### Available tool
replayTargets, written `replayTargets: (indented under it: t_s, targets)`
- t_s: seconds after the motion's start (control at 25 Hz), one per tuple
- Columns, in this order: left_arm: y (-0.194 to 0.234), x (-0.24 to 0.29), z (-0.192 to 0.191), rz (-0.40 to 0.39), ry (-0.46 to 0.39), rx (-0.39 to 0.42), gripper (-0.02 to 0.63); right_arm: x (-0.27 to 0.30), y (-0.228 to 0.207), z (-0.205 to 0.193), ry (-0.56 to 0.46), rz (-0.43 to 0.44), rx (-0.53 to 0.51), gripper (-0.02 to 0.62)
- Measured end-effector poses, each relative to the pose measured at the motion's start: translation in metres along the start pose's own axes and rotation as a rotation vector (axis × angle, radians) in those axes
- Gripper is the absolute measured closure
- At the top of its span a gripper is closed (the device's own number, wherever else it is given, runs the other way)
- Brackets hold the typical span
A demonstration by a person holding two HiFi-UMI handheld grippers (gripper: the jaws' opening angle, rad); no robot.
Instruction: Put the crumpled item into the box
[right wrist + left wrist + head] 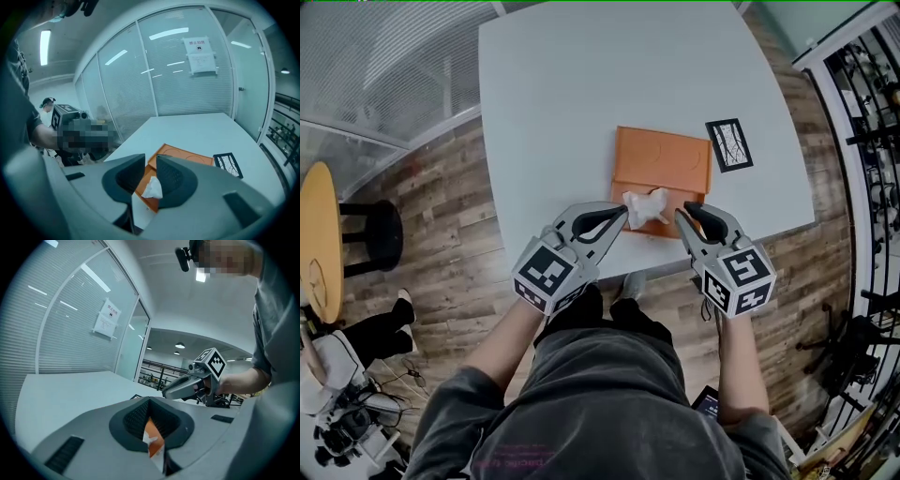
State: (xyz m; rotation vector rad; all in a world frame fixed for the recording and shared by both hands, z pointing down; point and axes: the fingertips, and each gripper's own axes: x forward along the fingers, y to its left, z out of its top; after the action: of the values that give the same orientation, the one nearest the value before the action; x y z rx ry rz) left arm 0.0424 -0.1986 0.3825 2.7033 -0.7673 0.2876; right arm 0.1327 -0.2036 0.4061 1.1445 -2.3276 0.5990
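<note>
An orange box point(661, 159) lies open on the white table point(553, 103), near its front edge. A crumpled white paper point(646, 207) rests in the box's front part. My left gripper point(619, 217) reaches its left side and my right gripper point(682, 217) its right side, both close to it. In the right gripper view the paper point(152, 188) shows through the narrow gap of the right gripper point(149, 180), just beyond the tips. The left gripper point(152, 437) also stands narrowly open, with the orange box point(151, 430) seen through its gap.
A black-framed card point(728, 144) lies on the table right of the box. The table's front edge runs just under both grippers. A round yellow table point(319, 239) and a black stool point(380, 234) stand at the left, a dark rack point(872, 141) at the right.
</note>
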Motion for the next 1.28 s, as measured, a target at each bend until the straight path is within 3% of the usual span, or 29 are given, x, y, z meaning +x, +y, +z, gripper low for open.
replayTargets:
  t_s: [0.12, 0.16, 0.84, 1.28]
  targets:
    - [-0.005, -0.004, 0.010, 0.002, -0.016, 0.014, 0.594, -0.009, 0.004, 0.008, -0.037, 0.000, 0.000, 0.518]
    - [-0.006, -0.005, 0.013, 0.003, -0.019, 0.018, 0.594, -0.012, 0.005, 0.012, -0.053, -0.003, 0.000, 0.550]
    - [-0.029, -0.025, 0.055, -0.001, -0.092, 0.095, 0.594, -0.075, 0.038, 0.073, -0.283, 0.015, -0.050, 0.575]
    - [-0.039, -0.032, 0.064, -0.010, -0.104, 0.113, 0.594, -0.094, 0.050, 0.085, -0.358, 0.023, -0.061, 0.592]
